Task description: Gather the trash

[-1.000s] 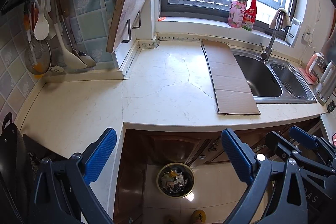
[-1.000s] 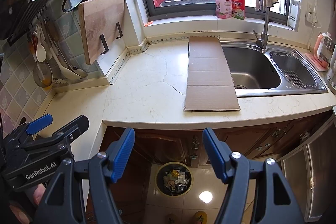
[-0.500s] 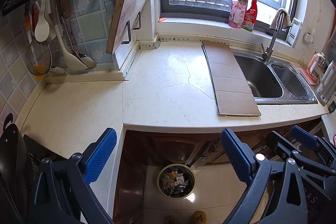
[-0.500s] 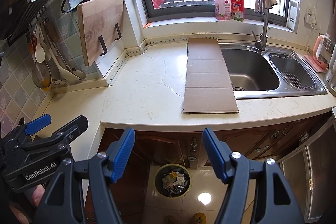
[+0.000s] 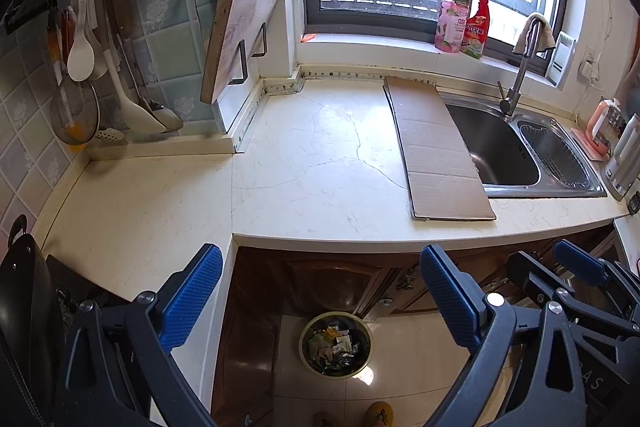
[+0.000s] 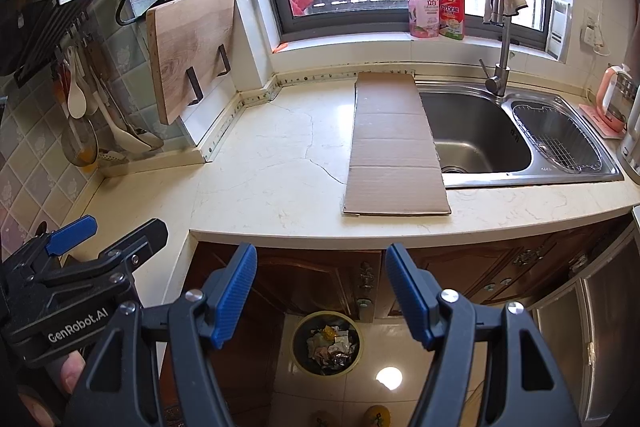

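Right wrist: one cardboard sheet (image 6: 394, 147), two bottles (image 6: 436, 3), one trash bin (image 6: 326, 345)

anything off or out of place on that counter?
Yes: a flattened cardboard sheet lies on the countertop, its right edge overhanging the sink basin. The countertop also has a thin crack running left of the cardboard. Nothing is spilled. The bin on the floor already holds trash.

1. Left gripper (image 5: 320, 301): black frame arms, blue ribbed pads, silver screws; white "GenRobot.AI" lettering on its body, seen from the right wrist.
2. Right gripper (image 6: 321, 297): same black frame, blue ribbed pads, silver screws.
3. Yellow slippers (image 5: 379, 414) on the feet.
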The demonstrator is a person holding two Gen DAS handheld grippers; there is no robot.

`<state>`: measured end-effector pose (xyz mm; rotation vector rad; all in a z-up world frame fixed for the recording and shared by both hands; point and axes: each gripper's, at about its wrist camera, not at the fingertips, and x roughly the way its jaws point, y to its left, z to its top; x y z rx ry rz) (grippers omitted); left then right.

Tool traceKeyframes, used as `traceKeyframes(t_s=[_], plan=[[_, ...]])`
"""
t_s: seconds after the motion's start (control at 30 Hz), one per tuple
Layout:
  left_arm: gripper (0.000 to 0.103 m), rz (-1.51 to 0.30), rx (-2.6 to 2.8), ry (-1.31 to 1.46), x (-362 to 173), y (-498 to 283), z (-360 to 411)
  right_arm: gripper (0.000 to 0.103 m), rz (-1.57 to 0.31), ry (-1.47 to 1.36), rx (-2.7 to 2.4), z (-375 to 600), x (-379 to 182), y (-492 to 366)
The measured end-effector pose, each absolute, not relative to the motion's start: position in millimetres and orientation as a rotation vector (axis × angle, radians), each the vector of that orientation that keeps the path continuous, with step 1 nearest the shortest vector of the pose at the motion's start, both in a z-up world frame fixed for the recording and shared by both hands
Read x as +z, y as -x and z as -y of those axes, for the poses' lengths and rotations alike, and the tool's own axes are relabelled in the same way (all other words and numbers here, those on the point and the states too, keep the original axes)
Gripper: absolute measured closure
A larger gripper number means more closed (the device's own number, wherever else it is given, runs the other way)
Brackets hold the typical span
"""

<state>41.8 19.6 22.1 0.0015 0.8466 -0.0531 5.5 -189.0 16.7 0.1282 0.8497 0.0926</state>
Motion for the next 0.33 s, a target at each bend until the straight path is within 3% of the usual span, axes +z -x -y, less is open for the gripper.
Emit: traceKeyframes(t_s=[0.33], plan=[[0.007,-0.85,-0.057,-0.009,21.7,-44.6,-21.1,0.035,-0.859,-0.128,0.11,200.0,13.5,-3.1]])
